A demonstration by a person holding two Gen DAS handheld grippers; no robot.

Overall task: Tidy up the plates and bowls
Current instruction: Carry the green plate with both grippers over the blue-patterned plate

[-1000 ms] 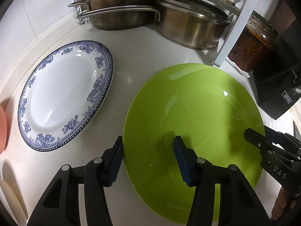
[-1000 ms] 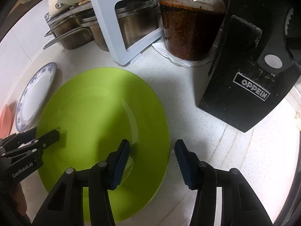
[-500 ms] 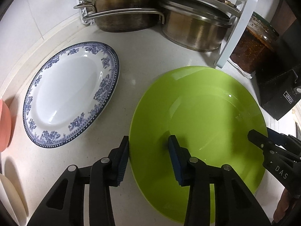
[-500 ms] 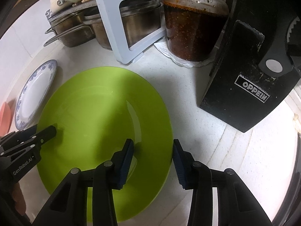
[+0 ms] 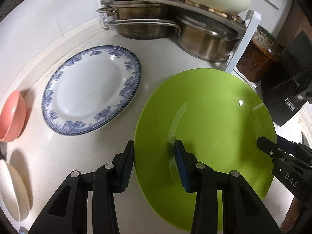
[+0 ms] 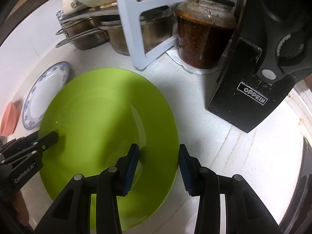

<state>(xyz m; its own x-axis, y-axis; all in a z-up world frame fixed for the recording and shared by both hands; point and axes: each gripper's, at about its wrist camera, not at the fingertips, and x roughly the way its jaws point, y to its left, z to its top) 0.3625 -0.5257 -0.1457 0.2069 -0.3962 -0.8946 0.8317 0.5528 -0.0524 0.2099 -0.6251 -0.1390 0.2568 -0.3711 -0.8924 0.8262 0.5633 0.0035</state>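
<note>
Now both claws on green plate

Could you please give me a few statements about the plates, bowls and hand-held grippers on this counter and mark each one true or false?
1. Both hand-held grippers, the left and the right, straddle opposite edges of the green plate. True.
2. The blue-patterned plate is stacked on the green plate. False: it lies apart, beside it on the counter.
3. A pink bowl sits beyond the blue-patterned plate, away from the green one. True.
4. The green plate holds food. False: its surface shows only reflections and shadow.
5. The dark-filled jar stands on the green plate. False: it stands behind it, next to the black knife block.
</note>
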